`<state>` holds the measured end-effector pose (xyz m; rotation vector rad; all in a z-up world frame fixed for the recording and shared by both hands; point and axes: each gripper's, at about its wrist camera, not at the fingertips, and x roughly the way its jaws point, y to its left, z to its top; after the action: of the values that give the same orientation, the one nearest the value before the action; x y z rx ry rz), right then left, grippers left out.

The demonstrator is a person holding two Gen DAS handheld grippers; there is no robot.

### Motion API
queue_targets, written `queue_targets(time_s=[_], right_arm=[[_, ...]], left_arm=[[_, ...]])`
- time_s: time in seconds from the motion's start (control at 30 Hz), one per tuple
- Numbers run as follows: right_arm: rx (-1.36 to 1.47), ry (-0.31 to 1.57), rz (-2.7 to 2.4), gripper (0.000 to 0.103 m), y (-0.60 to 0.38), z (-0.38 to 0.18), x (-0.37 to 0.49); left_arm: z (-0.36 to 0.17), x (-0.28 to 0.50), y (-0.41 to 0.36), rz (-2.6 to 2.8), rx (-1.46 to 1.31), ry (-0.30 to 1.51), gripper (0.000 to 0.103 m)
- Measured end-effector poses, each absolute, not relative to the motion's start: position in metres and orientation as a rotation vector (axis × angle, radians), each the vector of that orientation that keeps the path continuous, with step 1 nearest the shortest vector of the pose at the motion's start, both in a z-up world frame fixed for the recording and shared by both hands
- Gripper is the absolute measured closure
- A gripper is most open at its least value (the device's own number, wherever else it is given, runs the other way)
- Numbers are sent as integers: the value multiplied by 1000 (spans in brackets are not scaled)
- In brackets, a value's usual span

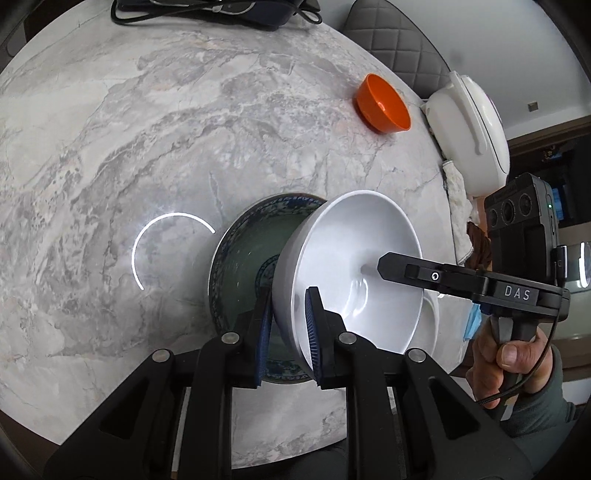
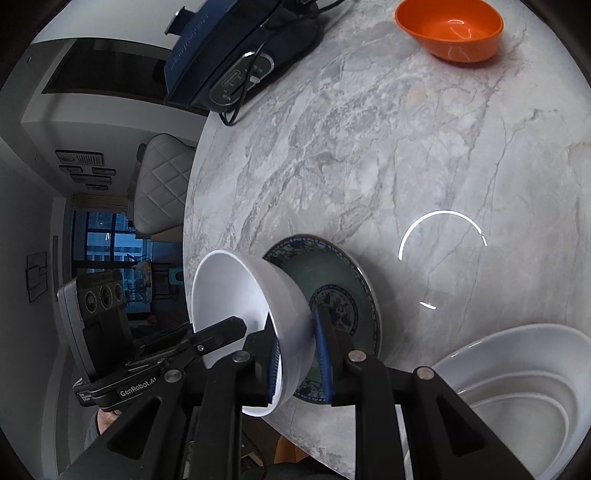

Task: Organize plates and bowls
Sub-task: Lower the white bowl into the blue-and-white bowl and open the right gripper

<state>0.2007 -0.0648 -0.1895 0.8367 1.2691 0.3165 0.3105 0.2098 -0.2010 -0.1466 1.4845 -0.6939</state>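
2 claws, left claw (image 1: 288, 325) and right claw (image 2: 299, 365), clench 1 white bowl (image 1: 354, 266) over our patterned plate (image 1: 243, 258); orange bowl (image 1: 384, 105) at 1 o'clock waits on the worktop (image 1: 147, 129).

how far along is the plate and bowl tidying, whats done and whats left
Done: a stack of white dishes sits nested at the table edge. In hand: the left gripper and right gripper each clamp the rim of one white bowl, held tilted over the blue-patterned plate. Left: the bowl is not yet set down, and the orange bowl stands alone at the far side.
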Motion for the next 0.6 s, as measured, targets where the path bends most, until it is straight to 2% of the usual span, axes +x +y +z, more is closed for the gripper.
queue_targets(time_s=[0.3,0.6], right_arm=[[816,1318,271,82,-58,-217,201],[757,1331,252,83,-55,-222,207]], left_arm=[[-237,310,204,-675,-121,1516,87],[-248,315,194,-663,-96,1519,87]])
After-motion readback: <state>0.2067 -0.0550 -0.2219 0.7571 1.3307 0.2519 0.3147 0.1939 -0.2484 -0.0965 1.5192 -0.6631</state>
